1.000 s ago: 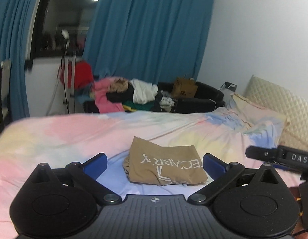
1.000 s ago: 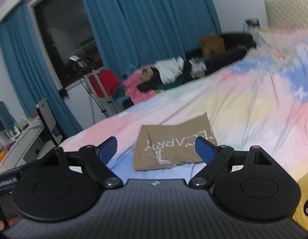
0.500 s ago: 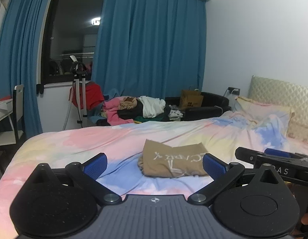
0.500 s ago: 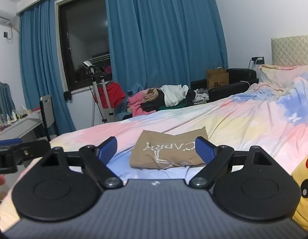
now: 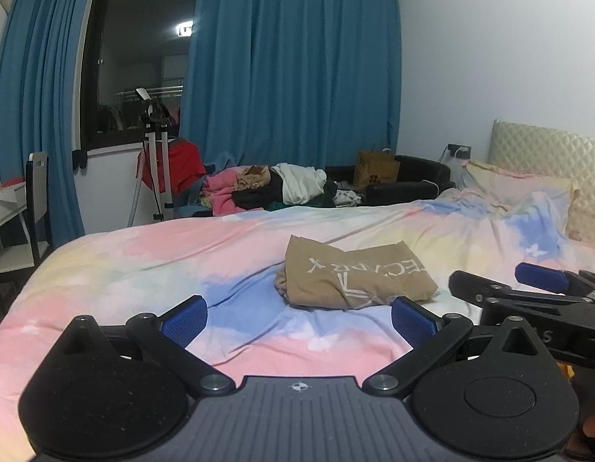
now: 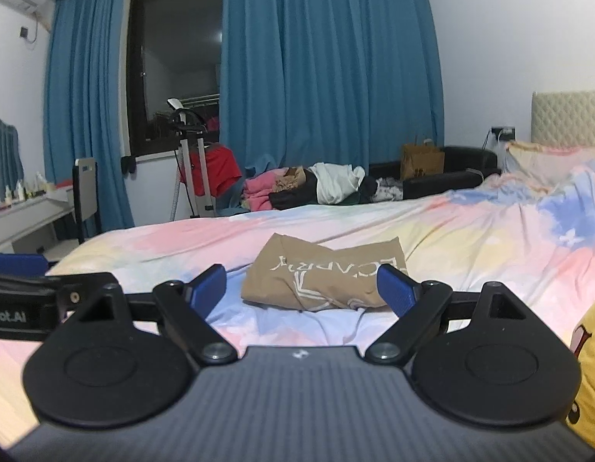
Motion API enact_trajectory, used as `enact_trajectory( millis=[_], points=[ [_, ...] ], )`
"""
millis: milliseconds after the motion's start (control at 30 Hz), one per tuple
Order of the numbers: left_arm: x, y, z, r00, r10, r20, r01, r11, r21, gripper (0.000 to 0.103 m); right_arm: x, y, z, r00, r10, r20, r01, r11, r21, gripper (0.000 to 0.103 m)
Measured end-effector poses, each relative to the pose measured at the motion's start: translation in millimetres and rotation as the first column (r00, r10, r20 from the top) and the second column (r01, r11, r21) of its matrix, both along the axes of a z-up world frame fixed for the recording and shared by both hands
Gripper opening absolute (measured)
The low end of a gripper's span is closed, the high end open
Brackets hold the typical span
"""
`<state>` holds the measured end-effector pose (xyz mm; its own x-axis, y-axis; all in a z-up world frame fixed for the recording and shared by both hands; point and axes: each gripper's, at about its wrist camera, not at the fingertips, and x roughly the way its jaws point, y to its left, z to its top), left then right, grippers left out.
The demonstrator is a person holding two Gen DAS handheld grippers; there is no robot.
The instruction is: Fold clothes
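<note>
Folded tan shirt point(image 5: 355, 281) is lying flat on the bed point(image 5: 143, 254), seemingly already folded. Left gripper point(image 5: 297, 317) and right gripper point(image 6: 301, 288) are hovering short of it, fingers spread wide, gripping nothing, presumably disengaged.

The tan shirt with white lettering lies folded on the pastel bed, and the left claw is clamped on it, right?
Not quite. The tan shirt does lie folded on the pastel bed, but the left claw is open and holds nothing; the left wrist view shows its blue pads apart, short of the cloth.
</note>
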<state>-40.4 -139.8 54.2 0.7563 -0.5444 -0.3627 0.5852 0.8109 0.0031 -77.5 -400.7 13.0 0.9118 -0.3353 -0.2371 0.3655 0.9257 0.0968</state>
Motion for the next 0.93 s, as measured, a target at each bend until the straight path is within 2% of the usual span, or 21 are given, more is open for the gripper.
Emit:
enact_trajectory(
  millis=[233,933],
  points=[
    [-1.8,6.3,-5.9,1.000,0.017,0.001,-0.017,1.000,-0.010,0.103,5.3,2.4,-3.9,1.000,-0.005,-0.020,0.005,1.000,-0.012,0.087],
    [4.2,11.0,-7.6,0.999,0.047,-0.015,-0.047,0.999,-0.013,0.103,5.2,1.3,-6.0,1.000,-0.007,-0.010,0.007,1.000,0.002,0.087]
  ],
)
